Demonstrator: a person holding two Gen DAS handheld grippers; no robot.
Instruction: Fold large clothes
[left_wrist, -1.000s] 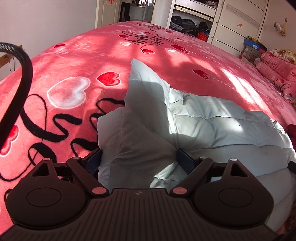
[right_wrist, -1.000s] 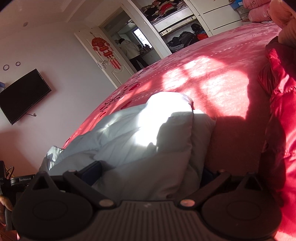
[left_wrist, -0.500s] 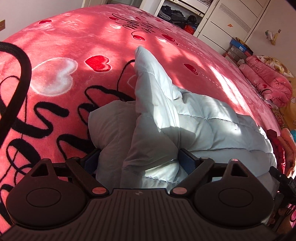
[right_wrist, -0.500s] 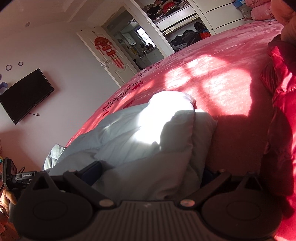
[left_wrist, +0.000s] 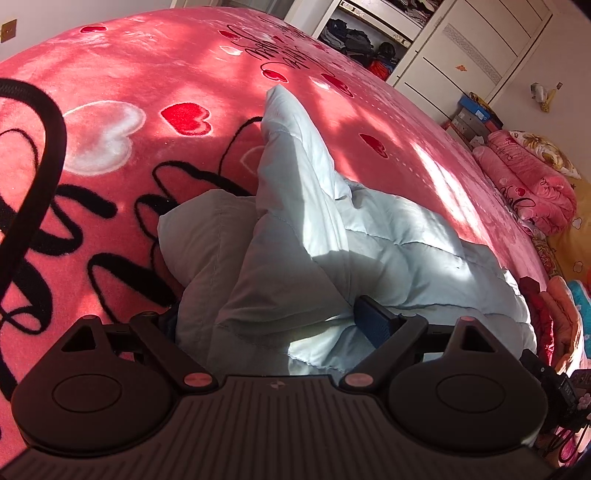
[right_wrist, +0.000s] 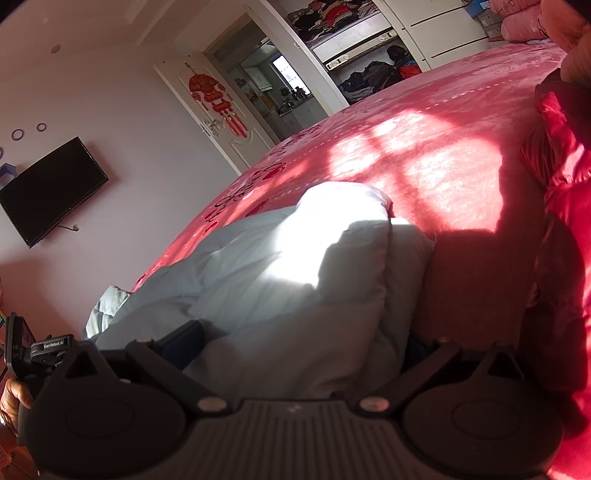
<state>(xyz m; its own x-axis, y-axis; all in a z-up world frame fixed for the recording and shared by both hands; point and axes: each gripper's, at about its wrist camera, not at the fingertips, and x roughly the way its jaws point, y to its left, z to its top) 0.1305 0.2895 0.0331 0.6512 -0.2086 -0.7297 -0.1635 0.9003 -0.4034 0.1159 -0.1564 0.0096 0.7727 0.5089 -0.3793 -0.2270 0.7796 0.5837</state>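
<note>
Padded jacket (left_wrist: 369, 236), pale blue-grey, quilted: lies bunched on a pink blanket (left_wrist: 147, 66) printed with red and white hearts and black script; one part rises to a peak.
Left gripper (left_wrist: 273, 325): jaws set wide, clamped on a thick wad of the jacket; right finger pad (left_wrist: 373, 321) presses the fabric.
Right gripper (right_wrist: 299, 343): jaws likewise spread, gripping a folded bulk of the jacket (right_wrist: 295, 266).
Red garment (right_wrist: 561, 258): beside the jacket, apart.
Wardrobe (left_wrist: 461, 48), wall television (right_wrist: 51, 188): background.
</note>
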